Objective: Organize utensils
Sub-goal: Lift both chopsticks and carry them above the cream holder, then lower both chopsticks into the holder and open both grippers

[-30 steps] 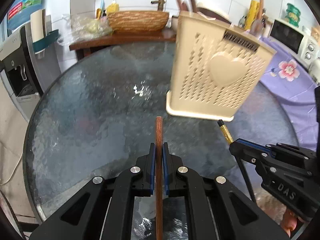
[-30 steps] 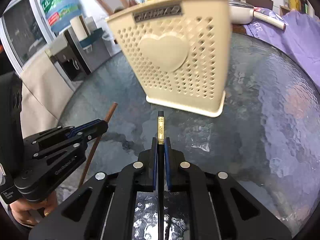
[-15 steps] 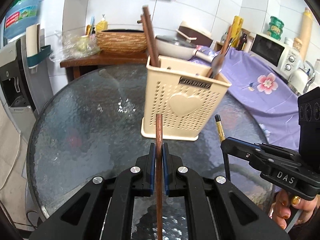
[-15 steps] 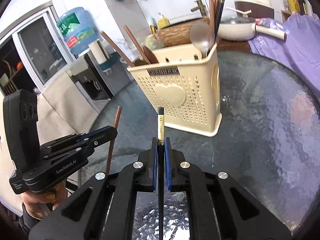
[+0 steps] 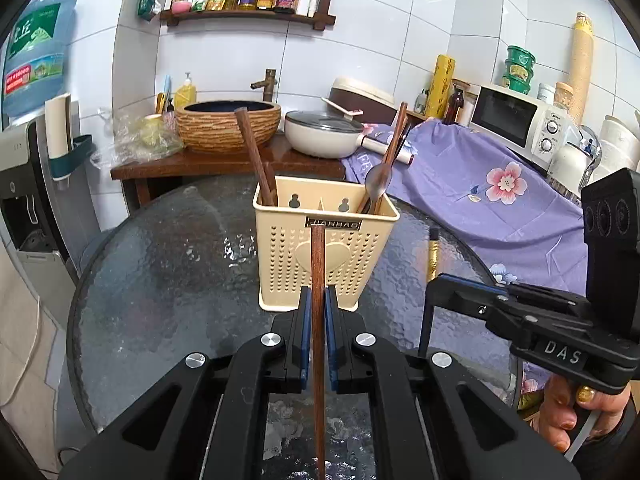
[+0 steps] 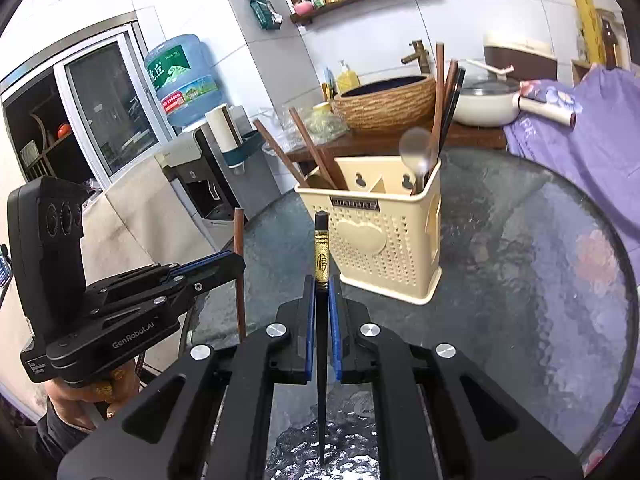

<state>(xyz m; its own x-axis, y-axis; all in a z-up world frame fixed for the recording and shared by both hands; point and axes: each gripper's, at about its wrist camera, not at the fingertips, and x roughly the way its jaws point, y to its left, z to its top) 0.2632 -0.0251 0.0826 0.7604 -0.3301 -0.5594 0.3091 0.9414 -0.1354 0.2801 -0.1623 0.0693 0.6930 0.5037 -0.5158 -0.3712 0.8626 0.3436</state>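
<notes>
A cream perforated utensil holder (image 5: 325, 252) stands on the round glass table (image 5: 160, 280); it also shows in the right wrist view (image 6: 380, 240). It holds brown chopsticks (image 5: 254, 160) on its left and a metal spoon (image 5: 378, 178) with more chopsticks on its right. My left gripper (image 5: 318, 300) is shut on a brown wooden chopstick (image 5: 318, 264), upright, just in front of the holder. My right gripper (image 6: 321, 284) is shut on a black chopstick with a gold band (image 6: 321, 256), also upright, near the holder's front left corner.
A wooden side table with a woven basin (image 5: 228, 124) and a white pan (image 5: 324, 136) stands behind the glass table. A purple flowered cloth (image 5: 500, 208) covers the counter at right, with a microwave (image 5: 516, 120). A water dispenser (image 6: 216, 184) stands left.
Both grippers have risen and tilted up with their chopsticks, so the holder now appears lower and farther, with its open top and contents in view. Both stay shut.
</notes>
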